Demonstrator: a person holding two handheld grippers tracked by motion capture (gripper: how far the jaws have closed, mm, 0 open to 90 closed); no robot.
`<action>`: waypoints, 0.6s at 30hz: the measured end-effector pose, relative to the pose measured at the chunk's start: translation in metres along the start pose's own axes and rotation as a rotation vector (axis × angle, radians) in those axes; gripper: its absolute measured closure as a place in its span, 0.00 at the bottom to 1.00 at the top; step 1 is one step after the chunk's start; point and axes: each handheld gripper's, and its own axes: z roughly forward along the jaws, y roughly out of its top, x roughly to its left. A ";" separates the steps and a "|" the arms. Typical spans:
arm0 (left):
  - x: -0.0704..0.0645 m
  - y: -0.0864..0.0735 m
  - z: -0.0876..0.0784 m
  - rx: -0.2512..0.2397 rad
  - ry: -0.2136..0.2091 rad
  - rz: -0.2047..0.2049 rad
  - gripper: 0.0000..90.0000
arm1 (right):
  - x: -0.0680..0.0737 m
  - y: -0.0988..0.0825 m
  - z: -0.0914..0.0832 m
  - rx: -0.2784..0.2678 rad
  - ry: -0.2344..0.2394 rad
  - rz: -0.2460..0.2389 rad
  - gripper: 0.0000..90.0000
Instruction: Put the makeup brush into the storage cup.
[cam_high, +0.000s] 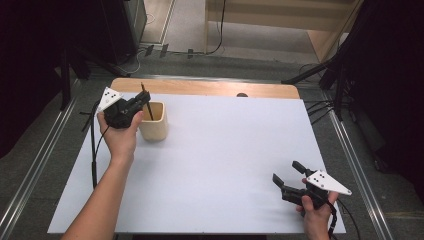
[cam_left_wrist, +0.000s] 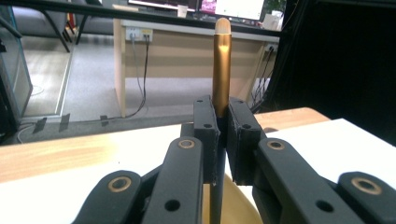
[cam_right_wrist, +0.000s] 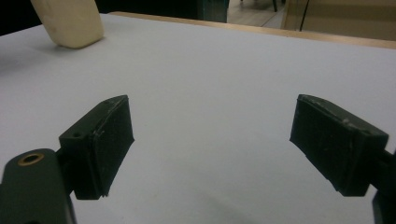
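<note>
A slim pen-like stick (cam_left_wrist: 222, 70), gold with a pale rounded tip and a black lower part, stands upright between the jaws of my left gripper (cam_left_wrist: 223, 135), which is shut on it. In the high view that gripper (cam_high: 142, 100) holds the stick (cam_high: 146, 100) over the open top of a pale wooden cup (cam_high: 154, 122) at the table's back left, the lower end reaching into the cup. My right gripper (cam_high: 286, 171) rests open near the front right corner, with nothing between its fingers (cam_right_wrist: 100, 144).
A white sheet (cam_high: 215, 160) covers the wooden table (cam_high: 200, 87). The cup (cam_right_wrist: 70, 21) shows far off in the right gripper view. Cables trail from both grippers. Metal rails run along both sides of the table.
</note>
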 end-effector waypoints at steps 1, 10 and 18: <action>0.000 -0.002 0.000 0.004 0.001 0.000 0.94 | 0.000 0.000 0.000 0.000 0.000 -0.001 0.15; 0.002 -0.020 0.003 0.064 0.009 -0.011 0.93 | 0.002 0.001 0.002 0.001 0.008 -0.002 0.15; 0.005 -0.026 0.002 0.091 -0.002 -0.033 0.92 | 0.002 0.001 0.002 0.004 0.004 -0.004 0.15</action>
